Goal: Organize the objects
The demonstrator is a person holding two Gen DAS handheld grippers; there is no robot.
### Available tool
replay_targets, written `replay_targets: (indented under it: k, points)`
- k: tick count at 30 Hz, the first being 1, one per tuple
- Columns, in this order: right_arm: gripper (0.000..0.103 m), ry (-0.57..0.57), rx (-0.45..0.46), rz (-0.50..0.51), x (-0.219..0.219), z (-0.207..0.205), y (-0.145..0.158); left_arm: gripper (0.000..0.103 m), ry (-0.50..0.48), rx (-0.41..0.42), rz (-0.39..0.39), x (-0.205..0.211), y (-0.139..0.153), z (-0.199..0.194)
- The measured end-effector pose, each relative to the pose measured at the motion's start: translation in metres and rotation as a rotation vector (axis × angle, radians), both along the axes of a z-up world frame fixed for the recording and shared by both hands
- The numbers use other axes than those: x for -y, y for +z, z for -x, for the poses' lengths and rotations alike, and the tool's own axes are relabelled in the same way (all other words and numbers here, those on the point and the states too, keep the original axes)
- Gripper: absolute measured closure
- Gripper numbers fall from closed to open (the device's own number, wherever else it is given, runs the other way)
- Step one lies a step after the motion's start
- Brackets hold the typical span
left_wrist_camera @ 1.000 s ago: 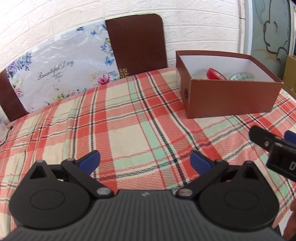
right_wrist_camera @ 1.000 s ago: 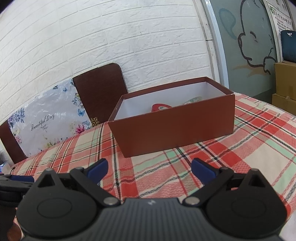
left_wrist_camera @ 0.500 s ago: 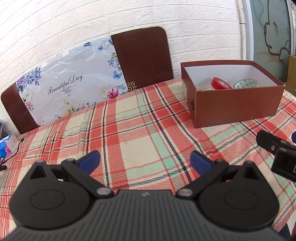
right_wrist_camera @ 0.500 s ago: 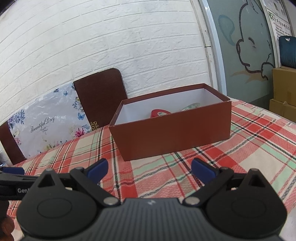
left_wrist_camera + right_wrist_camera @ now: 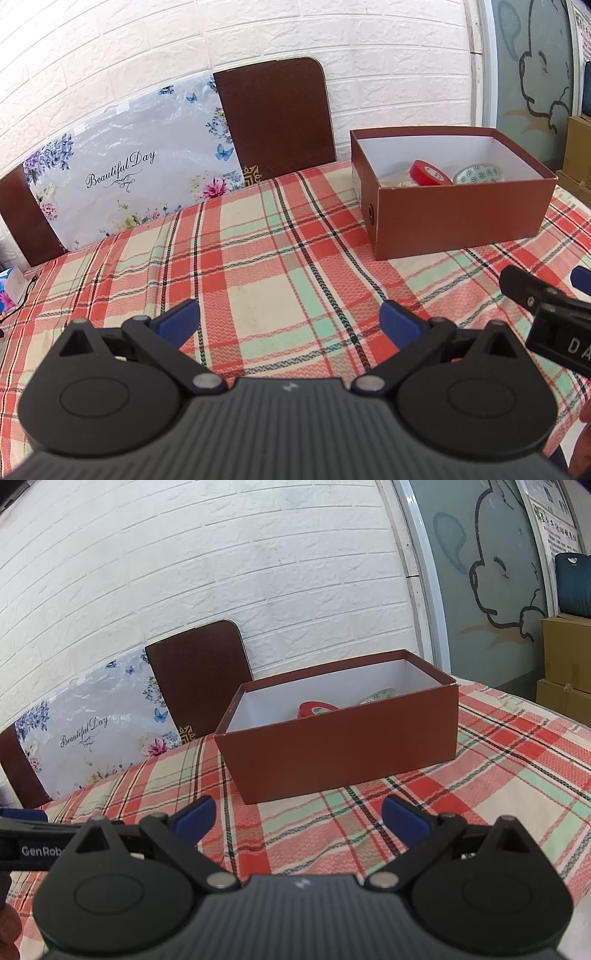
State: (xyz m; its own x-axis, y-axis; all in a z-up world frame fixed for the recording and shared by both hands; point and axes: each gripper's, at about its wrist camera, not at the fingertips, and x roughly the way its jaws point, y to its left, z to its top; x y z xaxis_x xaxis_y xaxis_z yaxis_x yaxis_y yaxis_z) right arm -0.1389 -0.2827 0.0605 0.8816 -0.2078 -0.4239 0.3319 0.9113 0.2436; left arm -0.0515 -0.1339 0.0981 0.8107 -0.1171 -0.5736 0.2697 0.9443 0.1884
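Both sets of tongs hang empty and spread wide above a plaid-covered tabletop (image 5: 280,266), the left tongs (image 5: 290,319) at the bottom centre of their view and the right tongs (image 5: 298,814) low in theirs, nothing between the blue pads. The sorting job looks close to finished, or paused between items: no loose object shows on the cloth in either view. The brown cardboard box (image 5: 458,225) stands open at the right of the left-wrist view, and inside it a red roll of tape (image 5: 430,172) leans beside a patterned roll (image 5: 478,174); anything else in the box is too hidden to tell. A next move would call for finding another stray item beyond these frames, then carrying it over the box's near wall.
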Motion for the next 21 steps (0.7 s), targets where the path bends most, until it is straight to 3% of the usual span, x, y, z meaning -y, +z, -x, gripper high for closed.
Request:
replay_targets:
  k: [21]
  points:
    - [0.003, 0.012, 0.002, 0.036, -0.008, 0.001, 0.001, 0.0, 0.022, -0.026, 0.038, -0.011, 0.003, -0.003]
